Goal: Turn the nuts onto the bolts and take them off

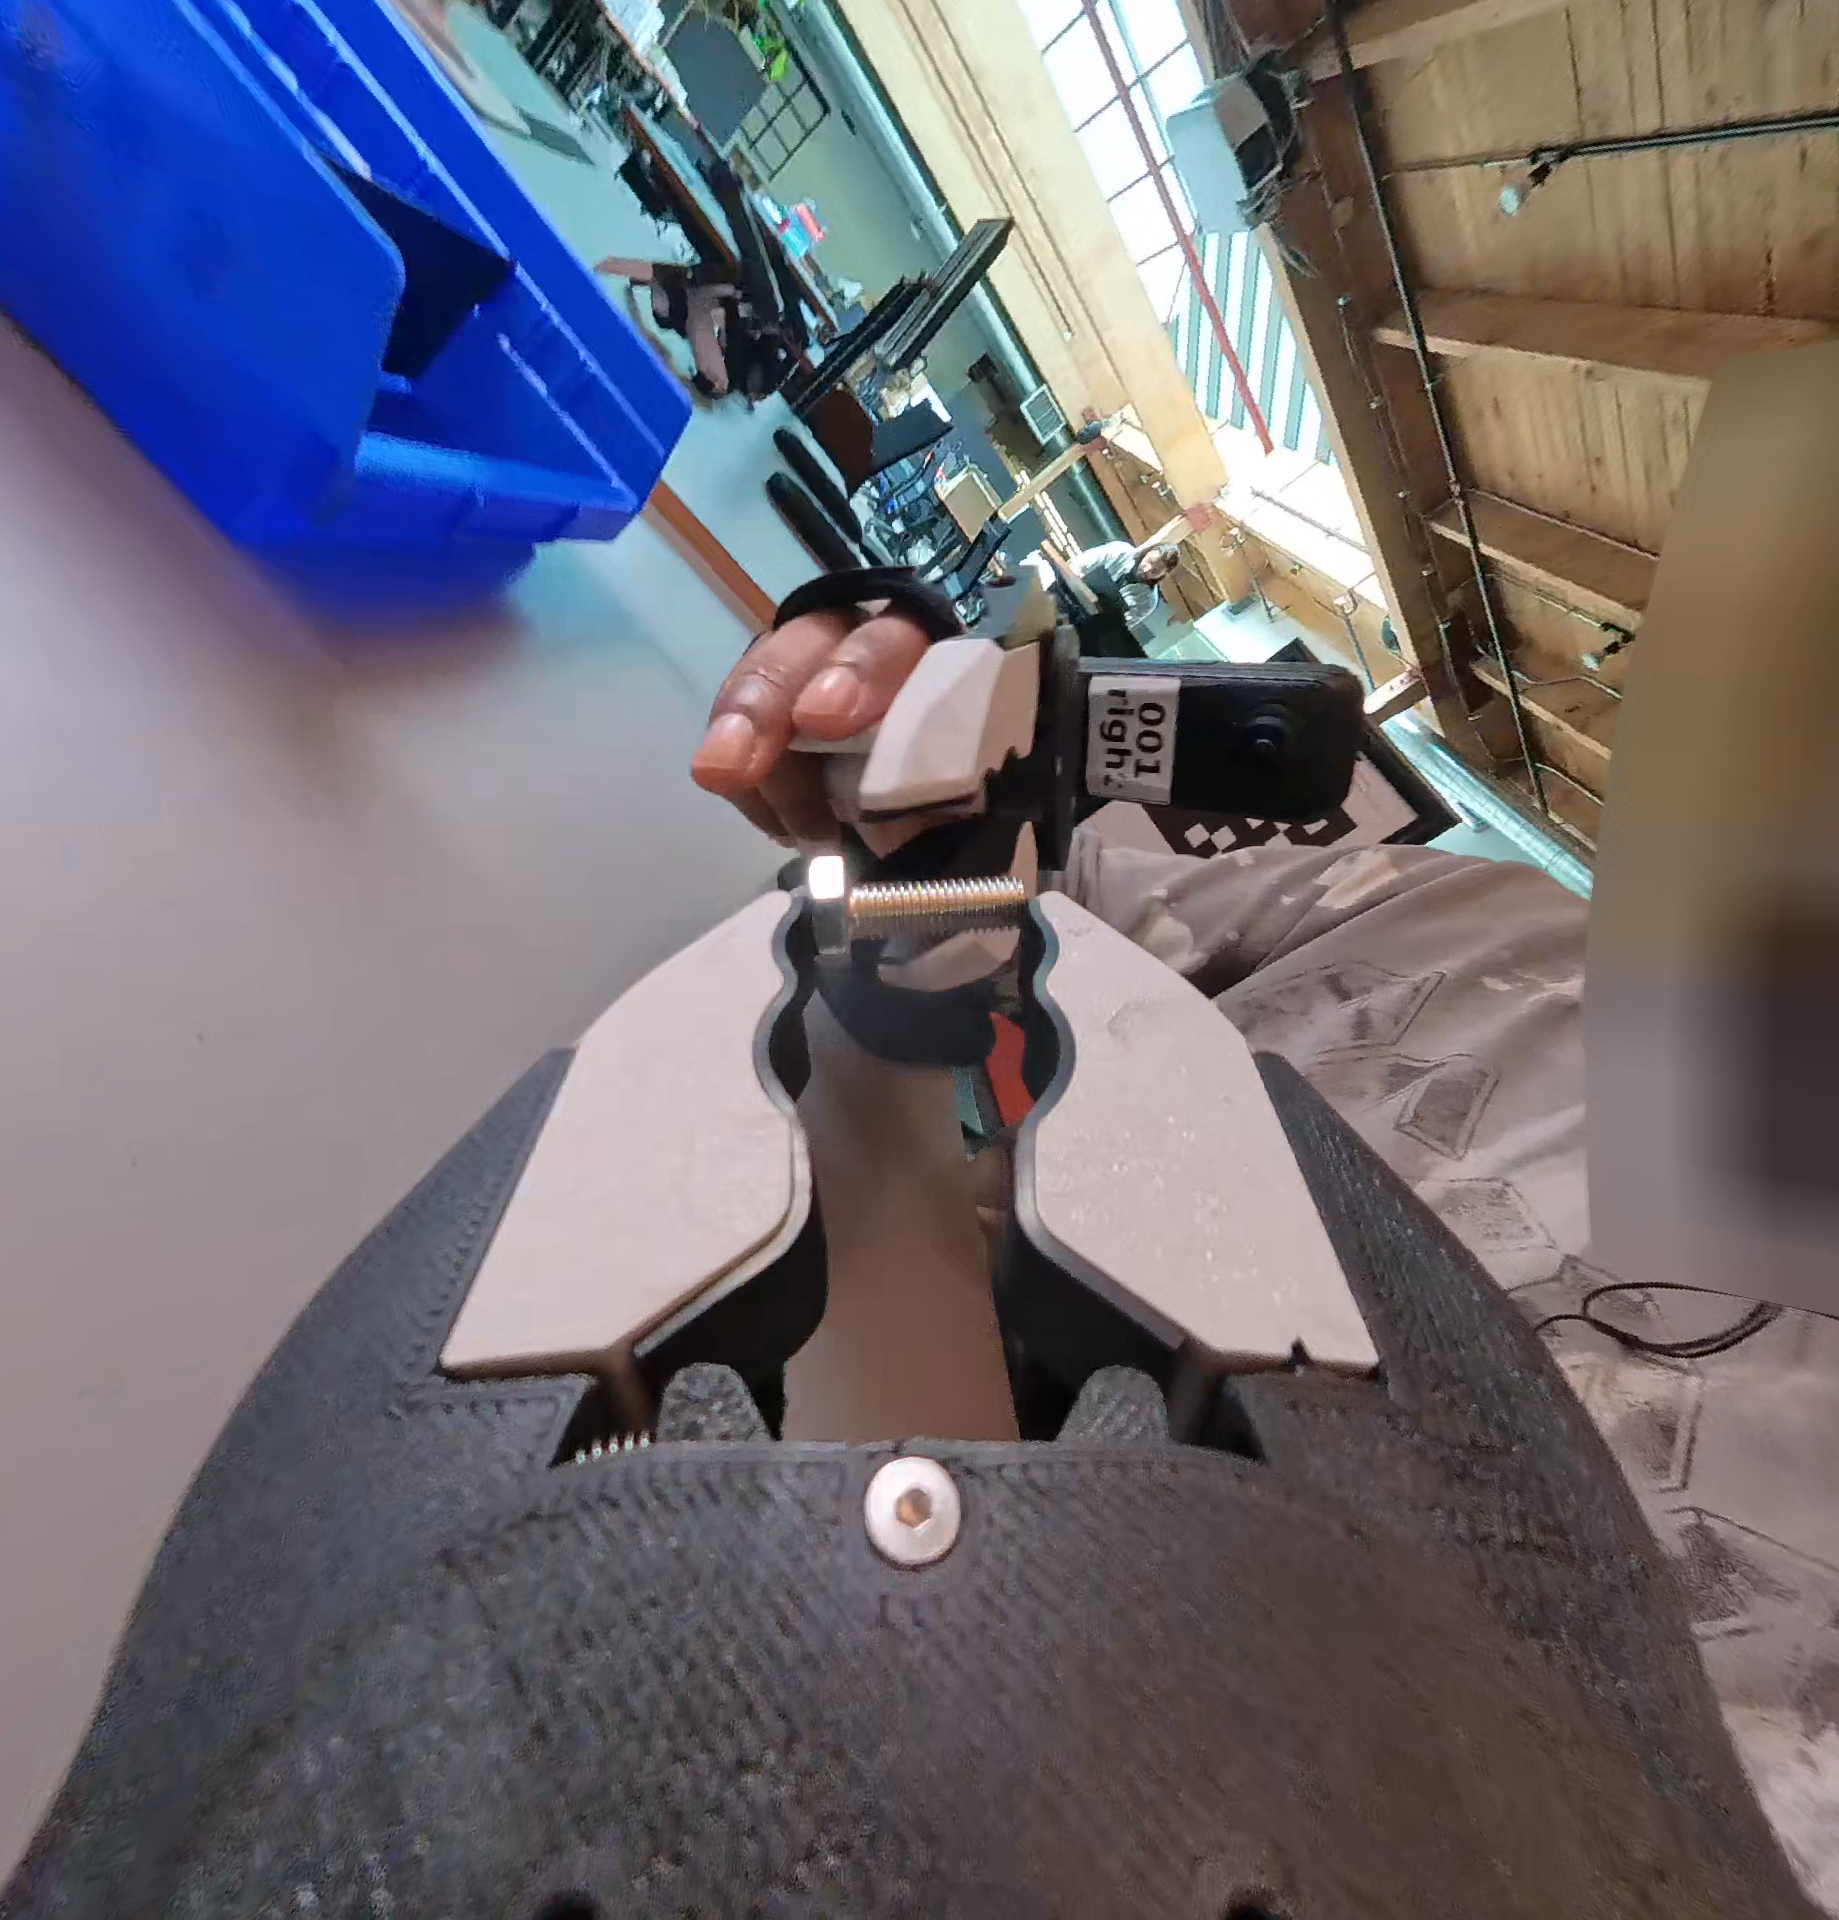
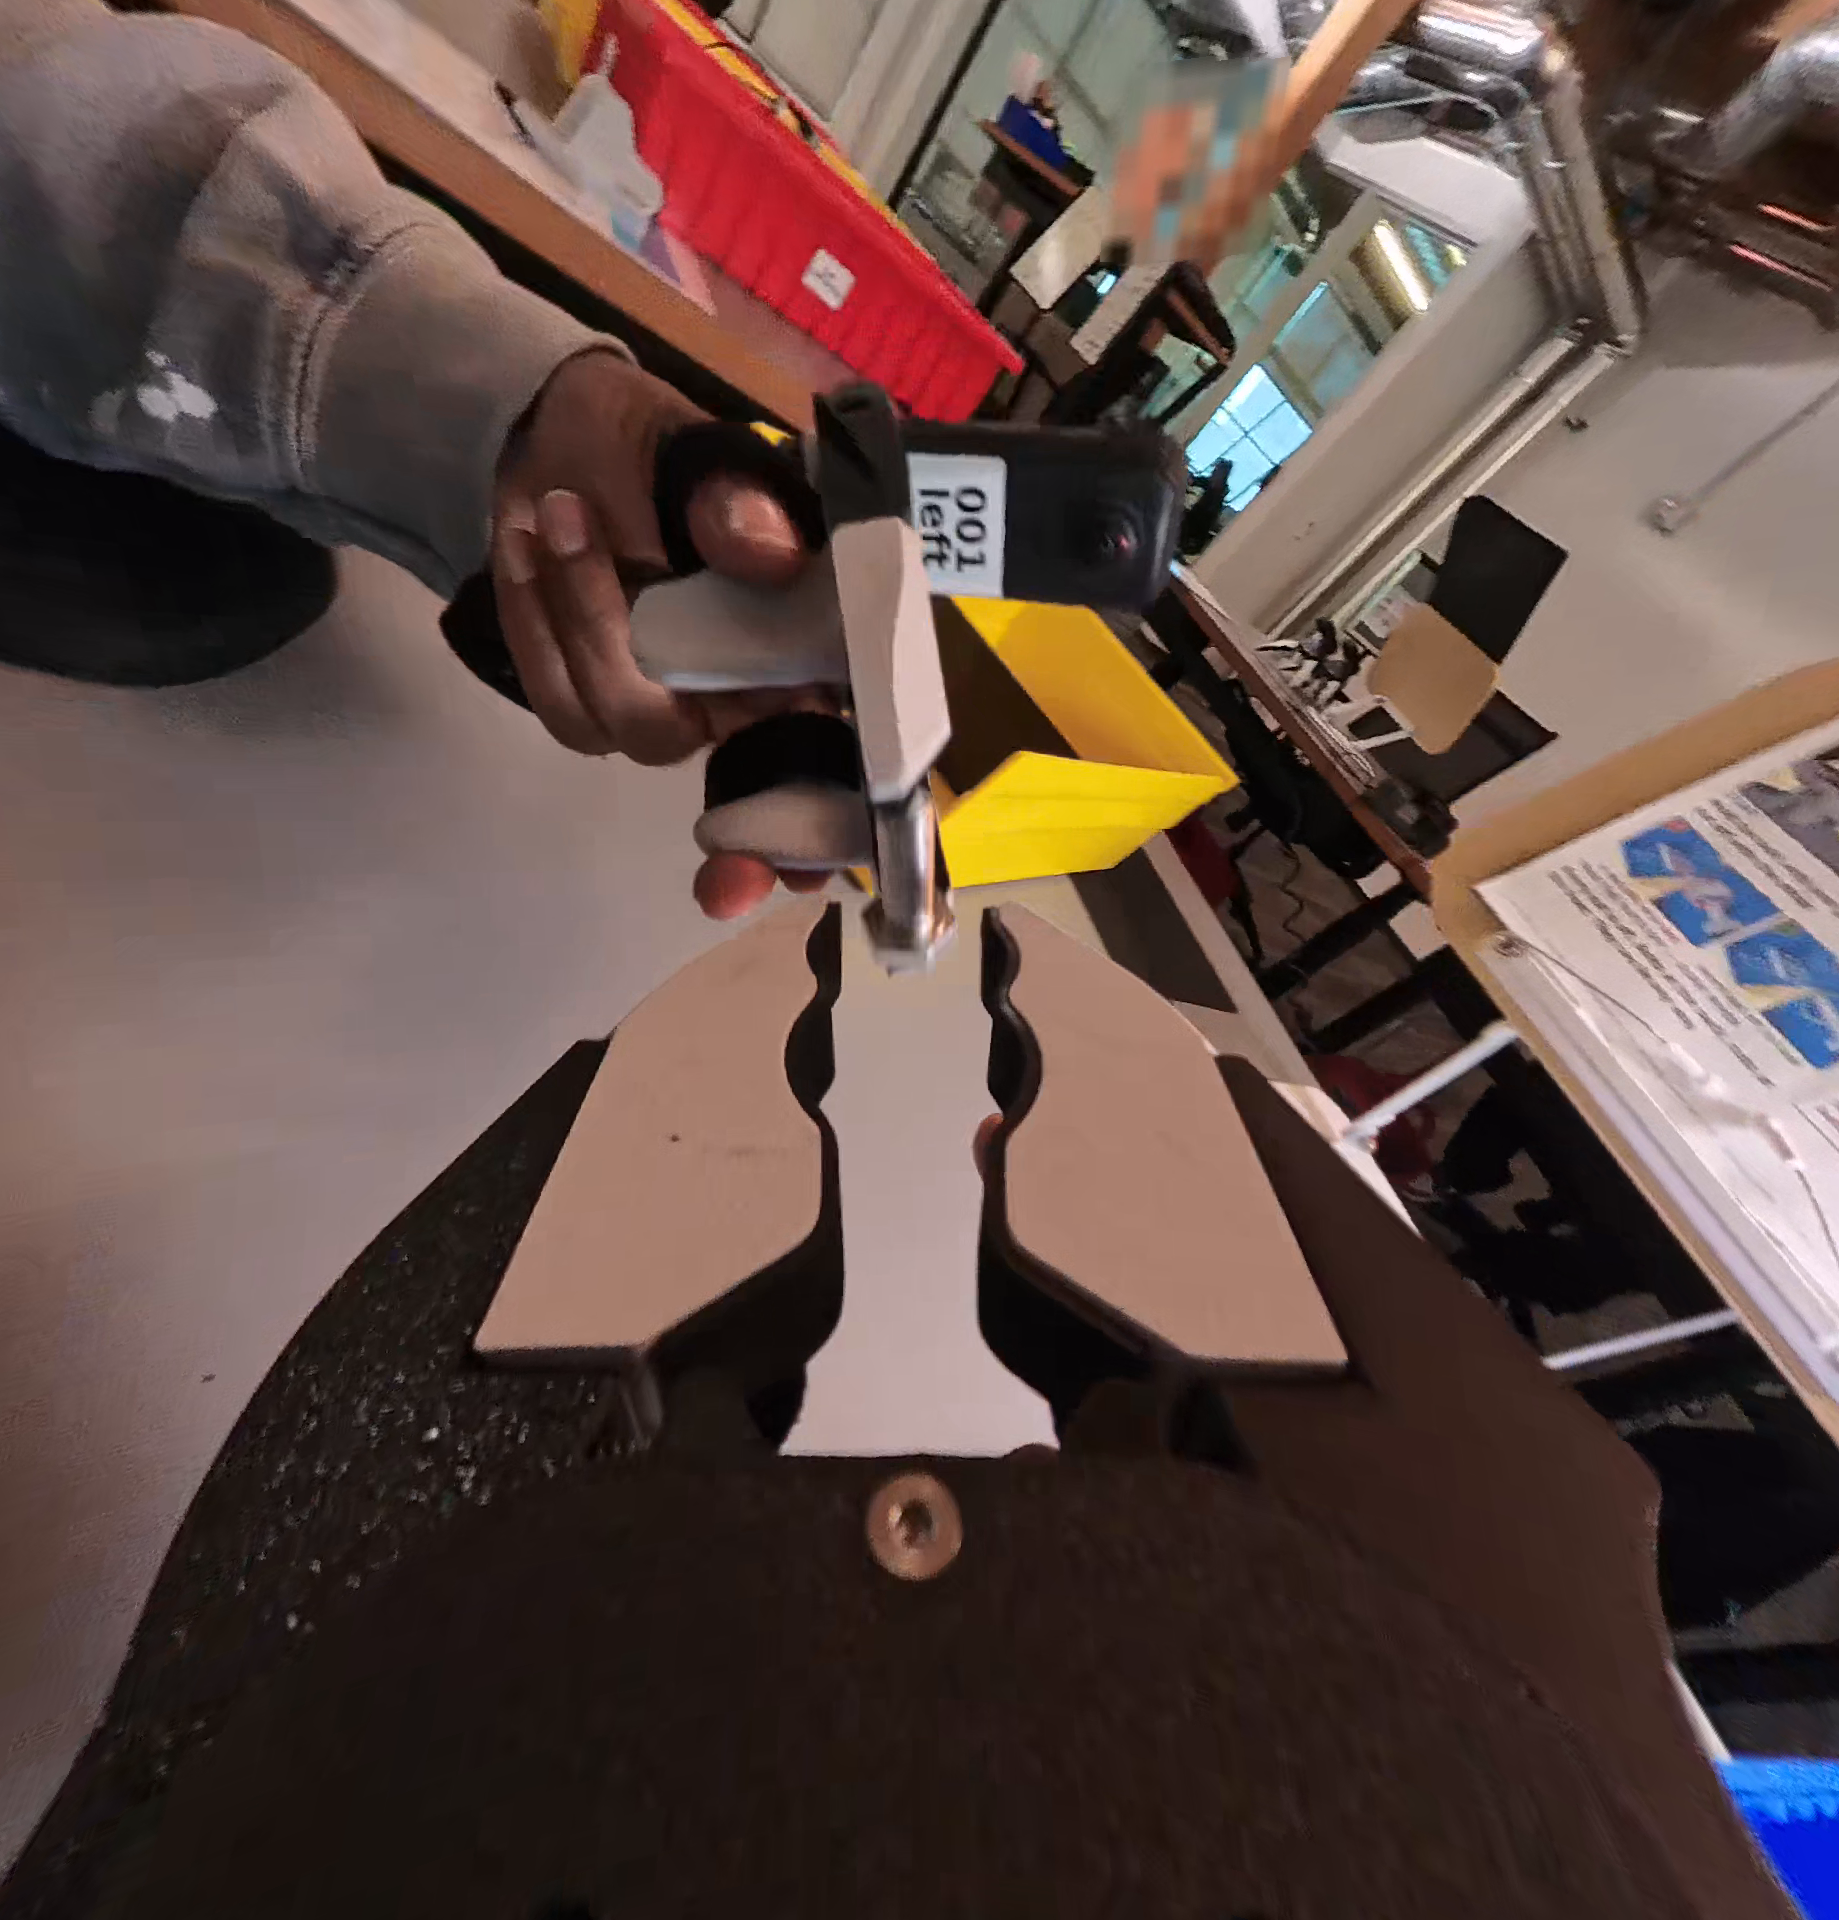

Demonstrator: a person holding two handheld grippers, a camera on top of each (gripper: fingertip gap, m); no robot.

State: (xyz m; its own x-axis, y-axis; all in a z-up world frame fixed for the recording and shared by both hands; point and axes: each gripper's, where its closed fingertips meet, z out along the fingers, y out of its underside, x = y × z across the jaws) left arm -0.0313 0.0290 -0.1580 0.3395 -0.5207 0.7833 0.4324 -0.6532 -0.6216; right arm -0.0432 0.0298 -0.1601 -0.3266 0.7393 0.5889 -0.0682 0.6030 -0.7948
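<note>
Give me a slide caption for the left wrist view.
Left claw clamps a bolt lengthwise between its tips, right claw close behind.

A white sticker (image 1: 1130,738) with printed writing sits on the black camera of the right tool. A matching sticker (image 2: 956,511) sits on the left tool's camera, and an illustrated printed sheet (image 2: 1715,940) lies on a board.

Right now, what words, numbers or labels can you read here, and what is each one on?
I won't repeat any wording. It stands on these things:
White sticker atop the right claw: sharp print.
Matching sticker atop the left claw: sharp print.
White label on the red bin: blurred.
Laminated sheet with pictures: print too small.
</note>
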